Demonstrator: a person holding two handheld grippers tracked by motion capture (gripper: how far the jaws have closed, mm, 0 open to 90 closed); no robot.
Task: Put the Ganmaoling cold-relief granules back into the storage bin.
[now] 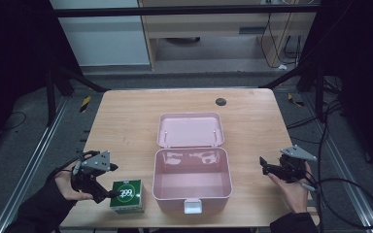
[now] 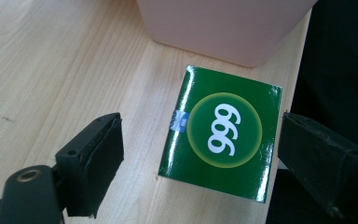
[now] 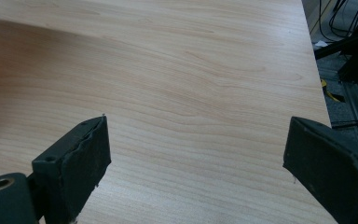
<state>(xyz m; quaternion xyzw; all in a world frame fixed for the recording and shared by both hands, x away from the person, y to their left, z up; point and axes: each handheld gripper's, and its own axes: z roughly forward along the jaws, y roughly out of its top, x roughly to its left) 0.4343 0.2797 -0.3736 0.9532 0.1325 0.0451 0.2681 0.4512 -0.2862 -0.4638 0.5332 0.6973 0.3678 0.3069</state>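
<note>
A green box marked 999 [image 1: 127,195] [image 2: 223,133] lies flat near the table's front edge, just left of an open pink case [image 1: 192,179] [image 2: 223,28]. My left gripper [image 1: 111,180] [image 2: 200,158] hovers at the box's left side, open, its jaws spread wider than the box and apart from it. My right gripper [image 1: 262,165] [image 3: 196,158] is held right of the case over bare wood, open with nothing between its jaws. The case's lid [image 1: 190,130] lies folded back flat behind its empty body.
The wooden table [image 1: 126,121] has a small dark round disc [image 1: 221,101] near its far edge. Cables trail on the floor at the right [image 1: 349,194]. Dark stand legs and a cabinet sit beyond the table.
</note>
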